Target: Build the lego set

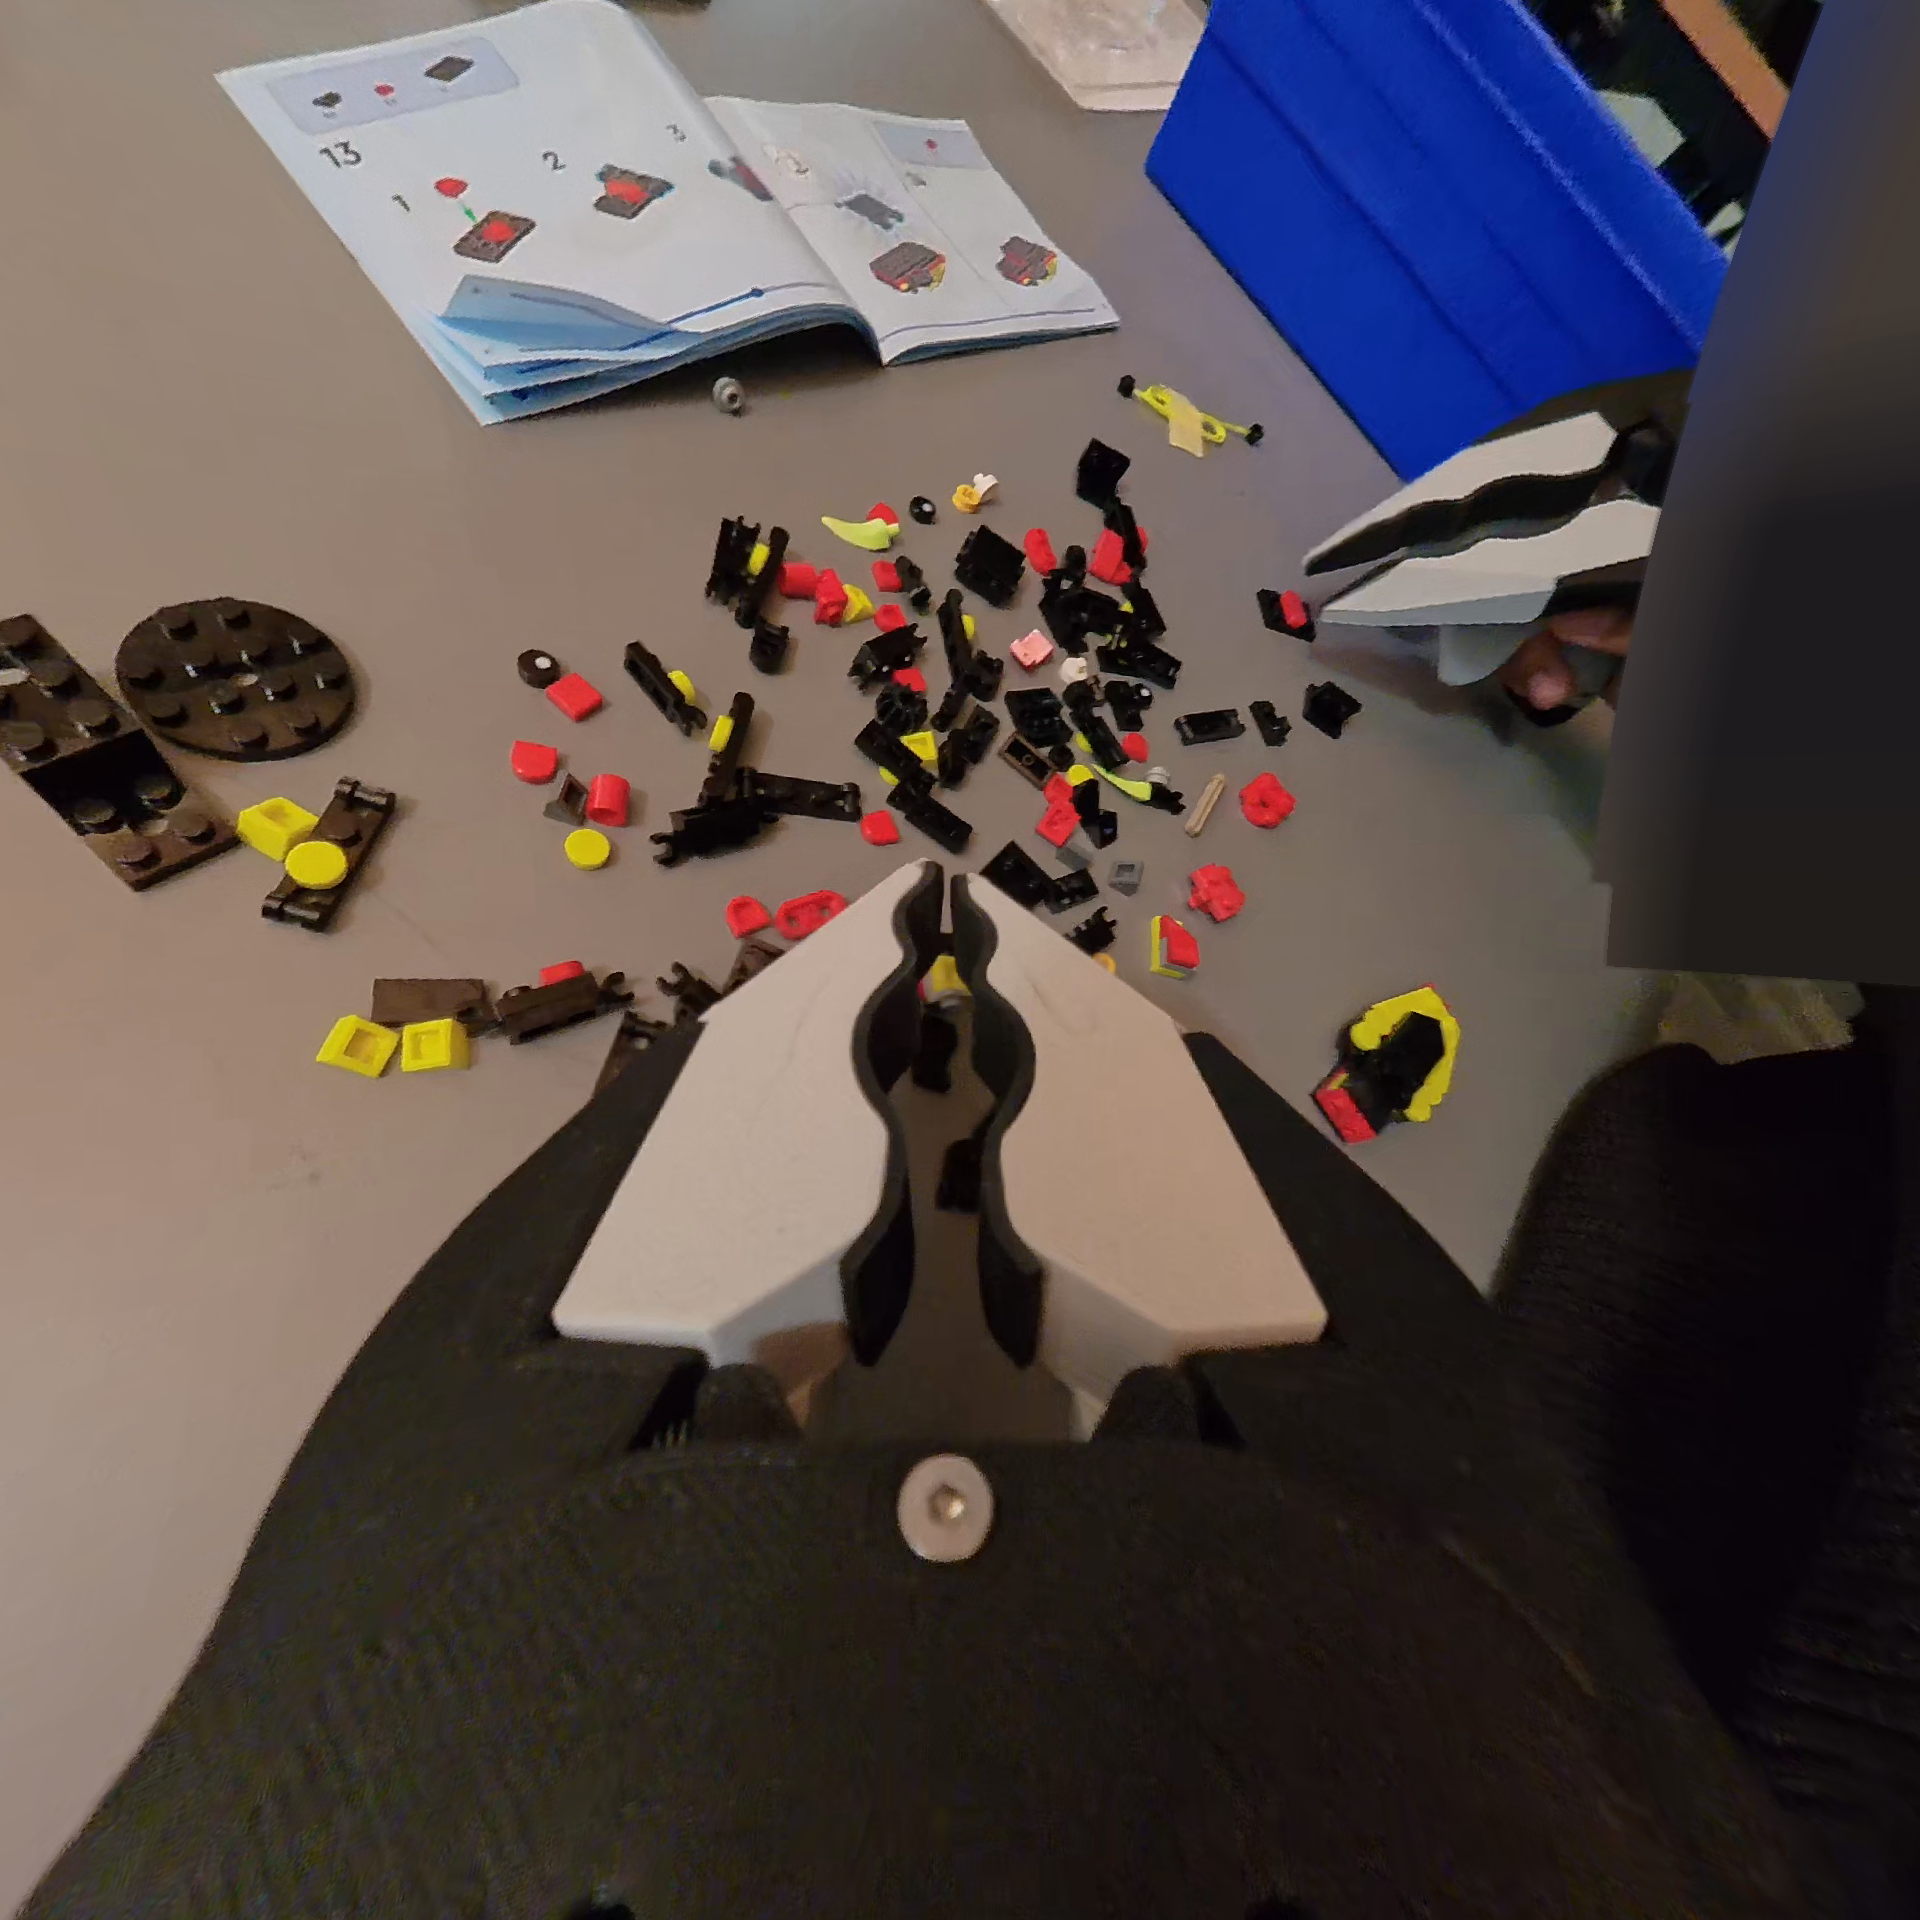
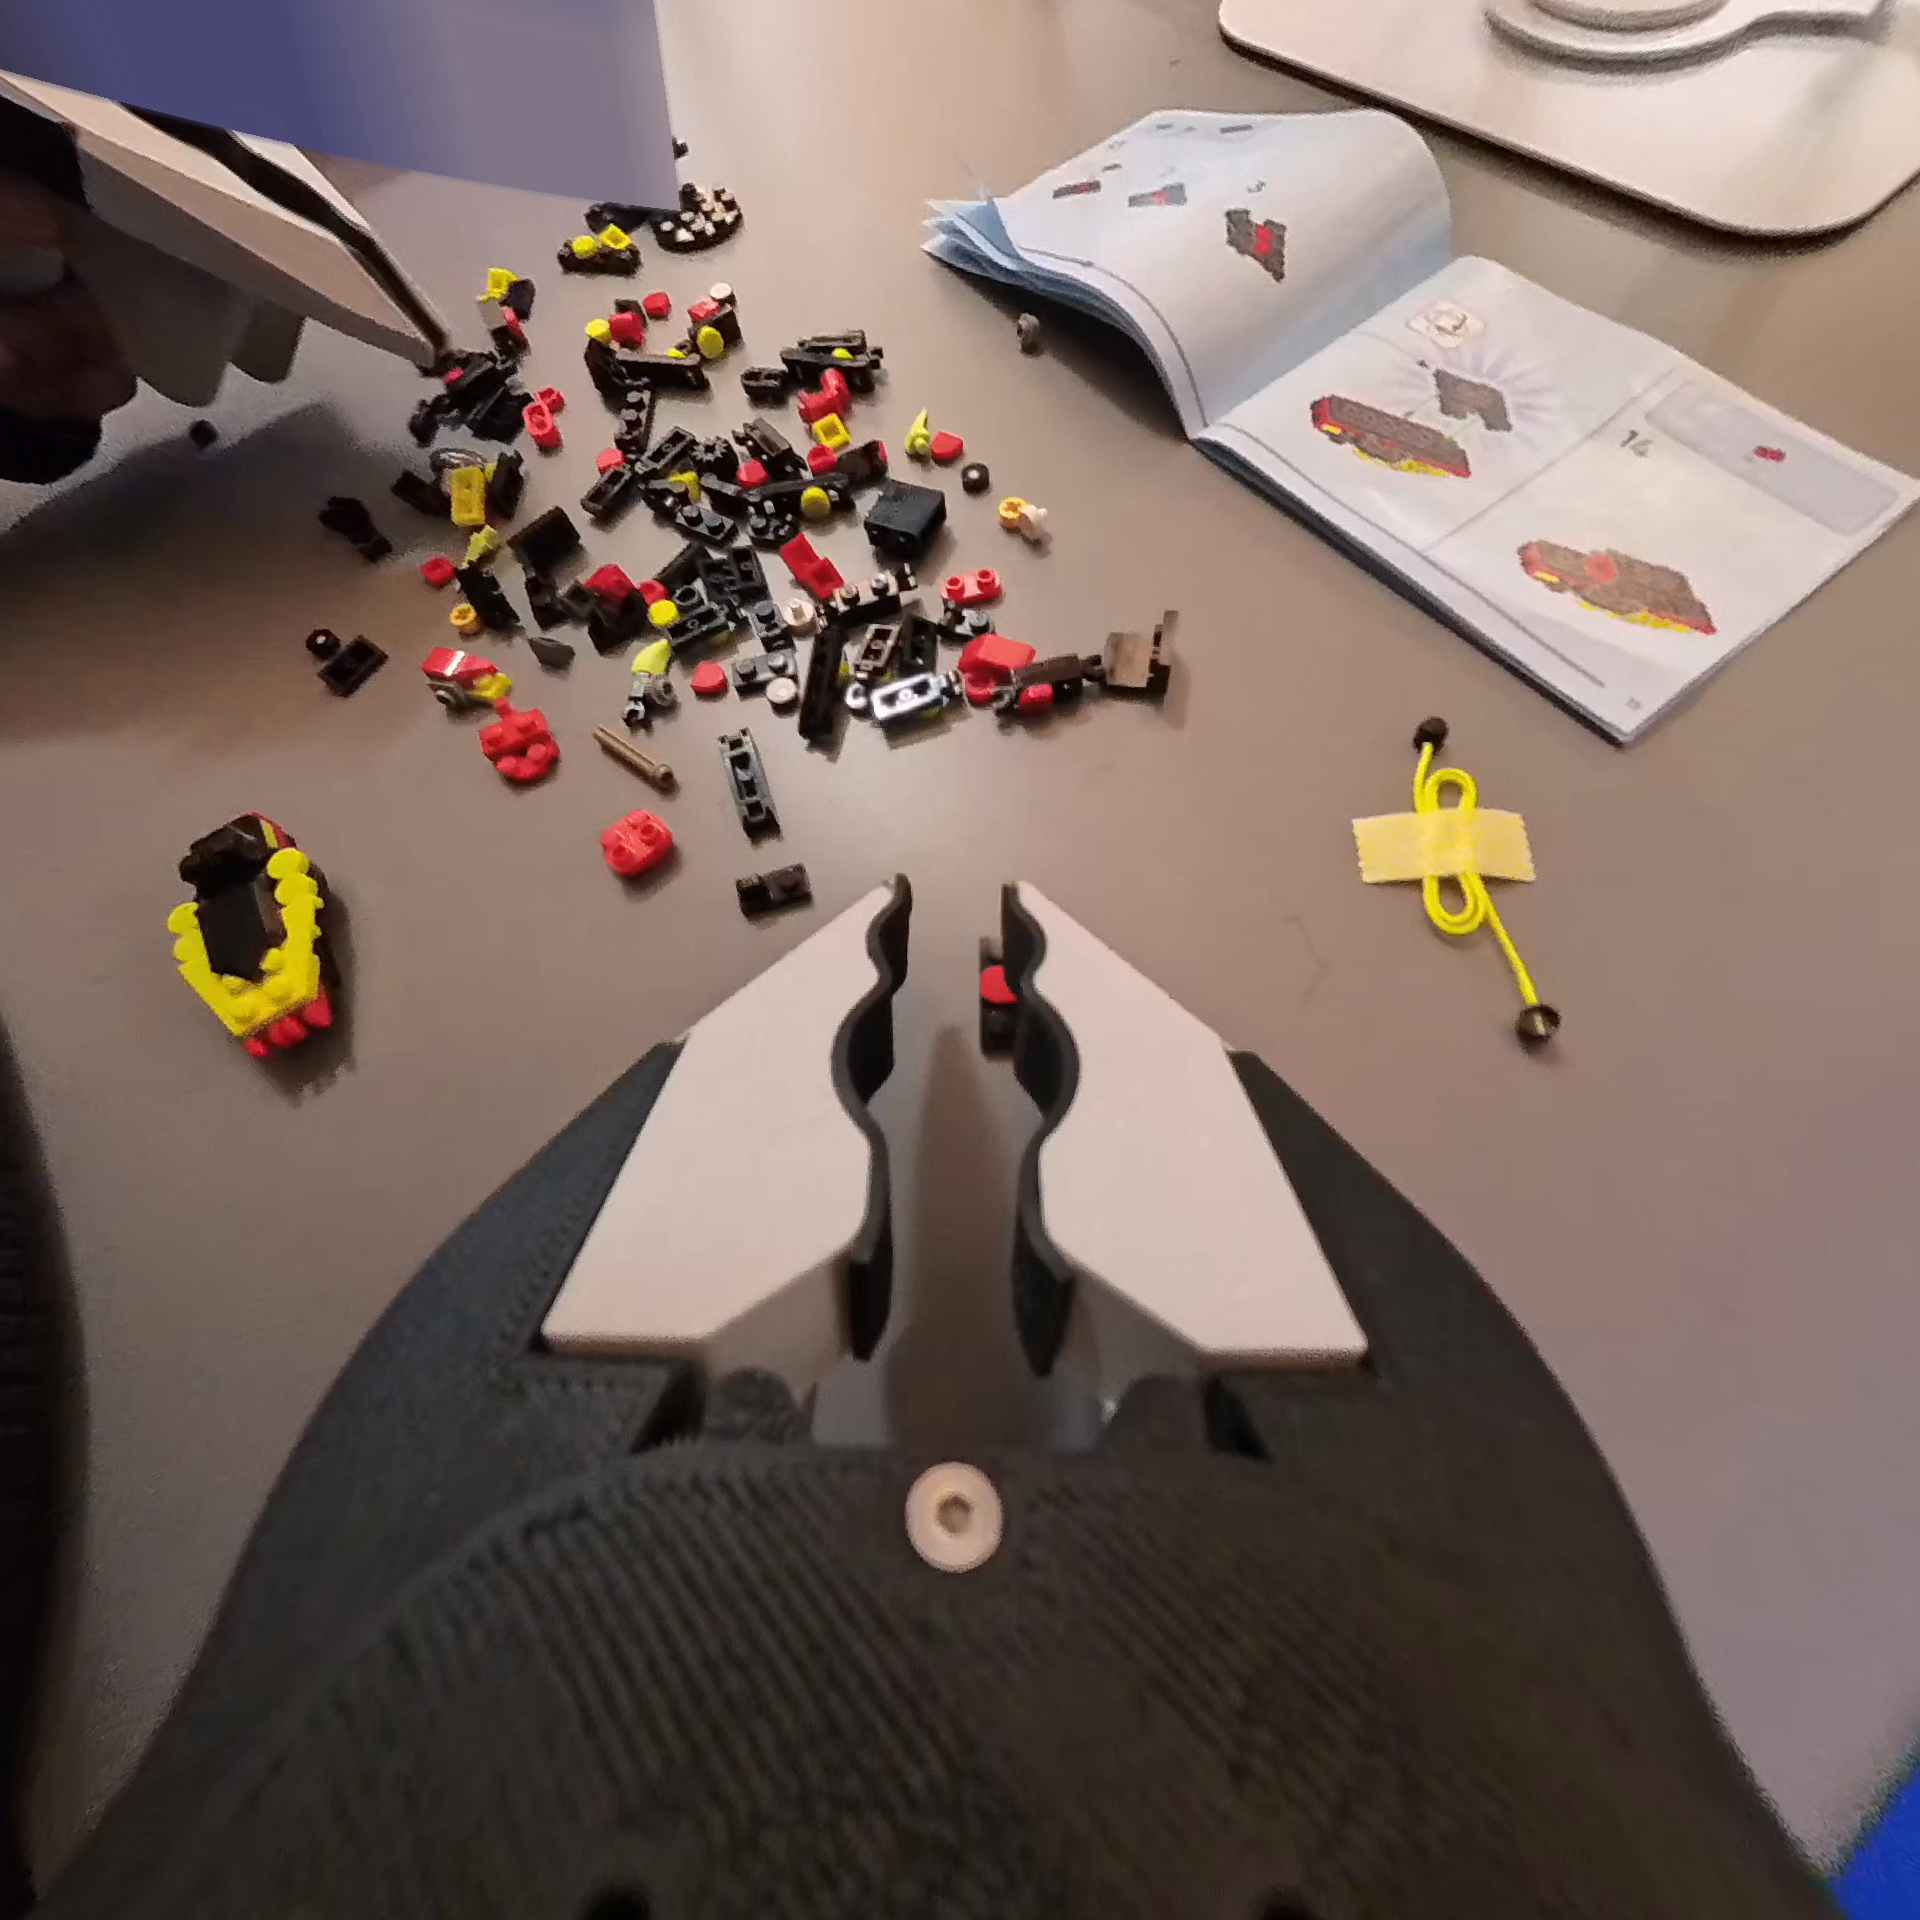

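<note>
A grey table (image 1: 208, 1195) fills both views, strewn with small black, red and yellow toy bricks (image 1: 987, 686). In the left wrist view, at nine o'clock lie a round black studded plate (image 1: 237, 677) and a black flat plate (image 1: 83, 748); at eleven o'clock an open instruction booklet (image 1: 644, 208); at centre the left tongs (image 1: 948, 883), tips closed together with nothing seen between them. At one o'clock stands a blue bin (image 1: 1434, 208). At three o'clock the right tongs (image 2: 954, 899) have a small black-and-red piece (image 1: 1285, 611) at their tips; in their own view the jaws stand apart, and that piece (image 2: 1000, 987) rests against the right finger only. At four o'clock sits a small yellow, black and red built model (image 1: 1392, 1060). A yellow cord (image 2: 1455, 842) lies at three o'clock in the right wrist view.
</note>
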`<state>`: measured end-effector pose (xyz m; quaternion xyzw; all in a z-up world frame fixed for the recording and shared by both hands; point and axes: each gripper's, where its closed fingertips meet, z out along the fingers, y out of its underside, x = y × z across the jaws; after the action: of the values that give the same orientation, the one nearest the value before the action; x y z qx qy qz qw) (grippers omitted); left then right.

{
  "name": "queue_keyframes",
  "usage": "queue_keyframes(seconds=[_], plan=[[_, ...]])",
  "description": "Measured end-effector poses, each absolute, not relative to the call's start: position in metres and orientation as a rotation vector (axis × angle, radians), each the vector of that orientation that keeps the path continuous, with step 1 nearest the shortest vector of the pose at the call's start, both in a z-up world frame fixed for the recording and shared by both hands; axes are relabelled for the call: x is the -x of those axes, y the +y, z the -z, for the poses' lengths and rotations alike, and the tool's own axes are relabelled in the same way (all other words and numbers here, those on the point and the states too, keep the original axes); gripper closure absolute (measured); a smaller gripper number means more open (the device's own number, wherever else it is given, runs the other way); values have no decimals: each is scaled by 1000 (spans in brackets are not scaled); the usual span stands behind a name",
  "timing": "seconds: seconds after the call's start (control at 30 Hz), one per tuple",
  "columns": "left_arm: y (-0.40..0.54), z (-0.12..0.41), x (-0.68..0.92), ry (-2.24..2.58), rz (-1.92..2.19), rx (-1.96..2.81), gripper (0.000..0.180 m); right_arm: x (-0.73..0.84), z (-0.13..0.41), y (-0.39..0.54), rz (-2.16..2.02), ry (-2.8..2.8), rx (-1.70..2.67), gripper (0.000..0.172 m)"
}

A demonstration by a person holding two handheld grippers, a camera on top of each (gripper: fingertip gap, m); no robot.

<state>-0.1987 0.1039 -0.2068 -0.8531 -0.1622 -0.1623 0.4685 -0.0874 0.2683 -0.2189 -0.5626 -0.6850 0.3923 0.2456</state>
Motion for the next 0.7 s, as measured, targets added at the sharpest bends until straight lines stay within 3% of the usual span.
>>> queue_keyframes(seconds=[0.23,0.4,0.7], plan=[[101,186,184,-363,480,2014,180,126,213,248,-1051,-1903,1481,157],[96,183,177,-352,519,2007,180,165,229,224,-1003,-2061,1422,143],[78,185,163,-360,515,2028,180,196,232,220,-990,-2091,1375,143]])
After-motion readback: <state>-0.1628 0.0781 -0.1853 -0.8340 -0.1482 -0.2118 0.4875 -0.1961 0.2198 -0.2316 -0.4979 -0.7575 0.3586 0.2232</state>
